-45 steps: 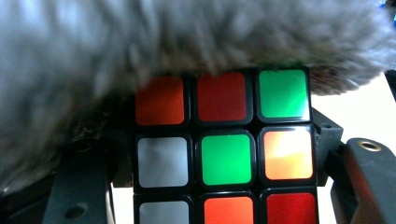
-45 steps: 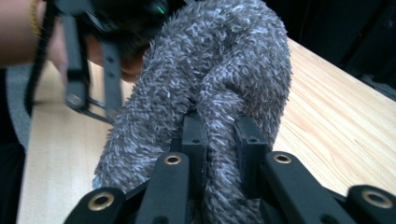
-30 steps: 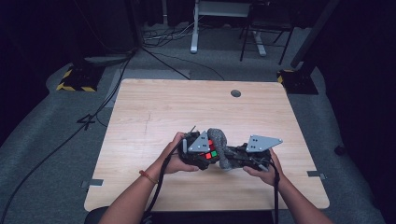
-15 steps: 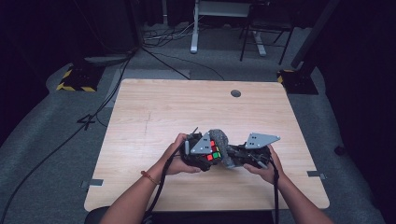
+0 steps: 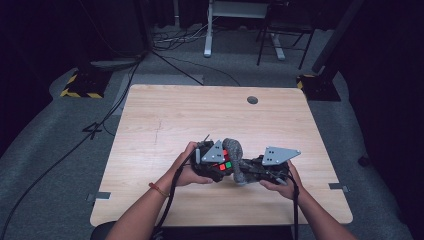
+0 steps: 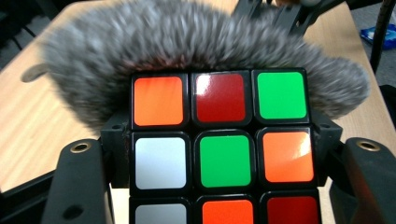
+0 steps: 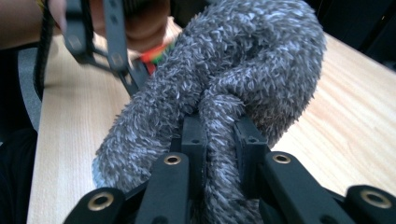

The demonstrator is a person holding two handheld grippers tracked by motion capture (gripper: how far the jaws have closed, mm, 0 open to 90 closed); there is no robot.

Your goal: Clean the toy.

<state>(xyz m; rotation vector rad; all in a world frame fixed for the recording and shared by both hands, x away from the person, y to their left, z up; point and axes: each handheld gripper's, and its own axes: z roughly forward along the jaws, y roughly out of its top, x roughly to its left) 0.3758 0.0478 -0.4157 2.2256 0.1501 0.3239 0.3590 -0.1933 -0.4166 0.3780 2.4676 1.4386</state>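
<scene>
Cube and fuzzy sock unmoved, both grips unchanged.

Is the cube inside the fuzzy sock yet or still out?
Still out. The cube sits bare in the left gripper; the grey sock, pinched by the right gripper, only arches behind it.

Near front edge of table: puzzle cube between jaws of left gripper. Fuzzy sock wraps behind cube, its end pinched in right gripper, just right of the left one.
</scene>
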